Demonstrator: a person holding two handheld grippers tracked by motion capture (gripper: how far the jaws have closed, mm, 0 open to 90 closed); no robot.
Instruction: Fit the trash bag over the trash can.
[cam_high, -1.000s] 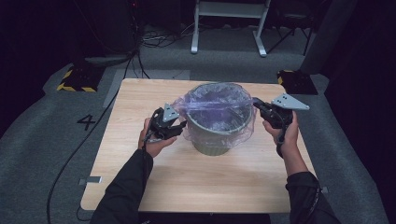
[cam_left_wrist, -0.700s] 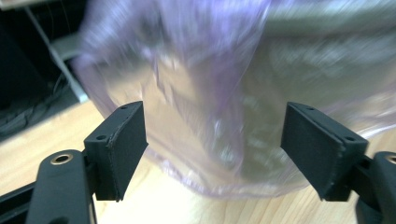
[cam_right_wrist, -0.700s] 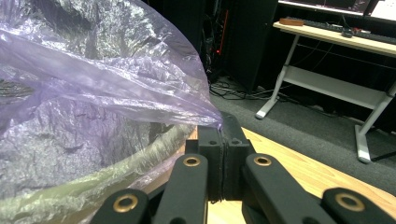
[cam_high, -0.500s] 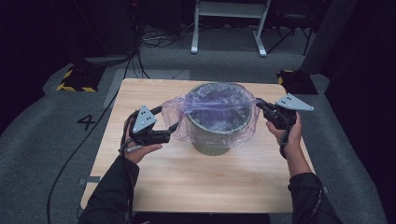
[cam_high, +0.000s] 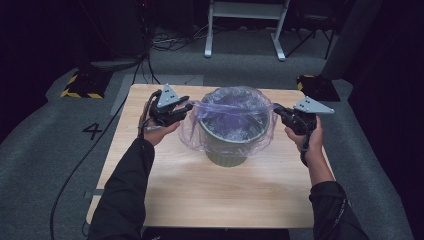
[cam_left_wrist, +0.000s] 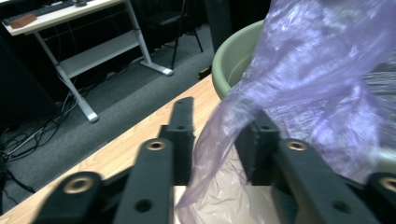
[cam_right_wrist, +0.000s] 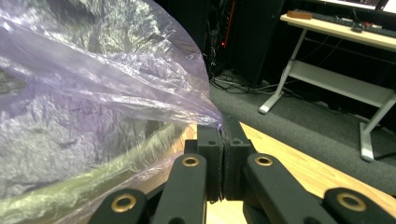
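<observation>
A green bin (cam_high: 227, 150) stands mid-table with a purple plastic bag (cam_high: 230, 107) lining it and hanging over its rim. My left gripper (cam_high: 186, 107) is at the bin's left rim. In the left gripper view, its jaws (cam_left_wrist: 222, 121) have just been closing but still stand apart. The bag's film (cam_left_wrist: 317, 79) hangs in the gap and drapes over the right-hand jaw, beside the bin's rim (cam_left_wrist: 231, 60). My right gripper (cam_high: 276, 109) is at the right rim, shut (cam_right_wrist: 223, 128) on a pinch of the bag's edge (cam_right_wrist: 93, 93), which is pulled taut.
The wooden table (cam_high: 210, 195) has bare surface in front of the bin. Behind it on the grey floor are a white desk frame (cam_high: 245, 25), cables and two yellow-and-black blocks (cam_high: 80, 85). A painted 4 (cam_high: 92, 131) marks the floor at left.
My left gripper swung out to the left of the bin, then rose and came back to the rim. The bag's left edge now stretches toward it. The right gripper kept still.
</observation>
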